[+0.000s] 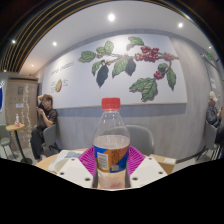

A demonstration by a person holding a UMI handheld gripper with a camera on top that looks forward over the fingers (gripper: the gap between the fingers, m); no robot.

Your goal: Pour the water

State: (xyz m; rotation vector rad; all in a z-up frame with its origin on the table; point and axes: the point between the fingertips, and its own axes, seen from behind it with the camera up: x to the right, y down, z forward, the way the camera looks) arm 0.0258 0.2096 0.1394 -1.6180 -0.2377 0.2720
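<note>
Two pink pads of my claw (111,170) pinch a clear plastic bottle with a red cap and orange label (111,145), upright between the fingers. Pale surface (65,160) beneath. Beyond: a wall mural of green leaves and red berries (128,65); a seated person (44,122) by a small round table.

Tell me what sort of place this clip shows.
Probably a cafe or lounge: a coffee-branch mural covers the wall, a seated person is at a small table, and the hand-held gripper holds a bottle.
</note>
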